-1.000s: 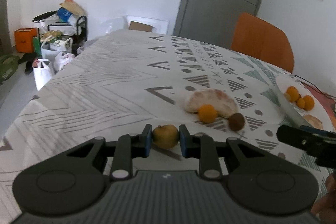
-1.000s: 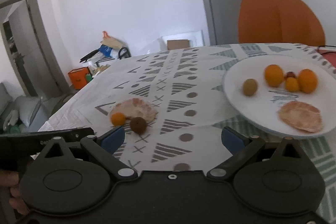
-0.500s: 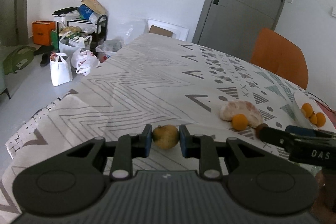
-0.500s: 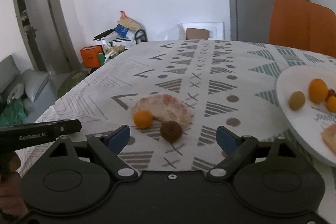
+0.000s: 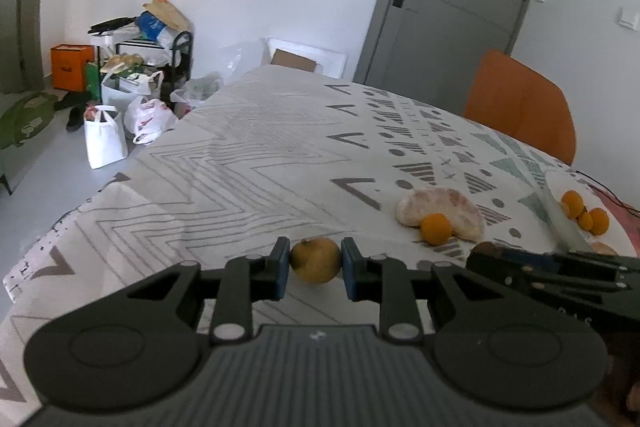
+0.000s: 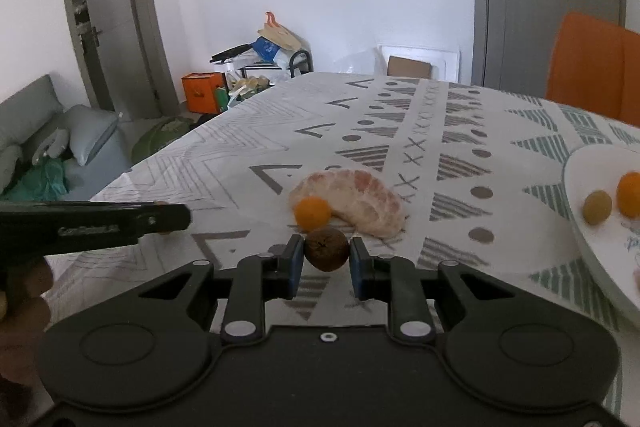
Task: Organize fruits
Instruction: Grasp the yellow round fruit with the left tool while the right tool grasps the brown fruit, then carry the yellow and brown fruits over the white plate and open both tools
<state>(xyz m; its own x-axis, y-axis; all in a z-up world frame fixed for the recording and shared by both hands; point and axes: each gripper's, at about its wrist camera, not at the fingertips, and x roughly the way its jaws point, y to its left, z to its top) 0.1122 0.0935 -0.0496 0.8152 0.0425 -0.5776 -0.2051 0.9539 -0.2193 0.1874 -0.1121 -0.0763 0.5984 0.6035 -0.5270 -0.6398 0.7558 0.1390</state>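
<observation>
On the tablecloth (image 5: 248, 163), left tongs (image 5: 315, 263) pinch one yellow fruit (image 5: 315, 259), right tongs (image 6: 325, 254) one brown fruit (image 6: 326, 249).

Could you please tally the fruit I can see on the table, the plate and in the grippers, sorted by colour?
Orange: 4, orange fruit on the cloth and three plate oranges
Pale peeled segments: 2, cloth segment, plate segment
Yellow-brown fruit: 1, in left gripper
Brown fruit: 1, in right gripper
Green fruit: 1
Total: 9
</observation>
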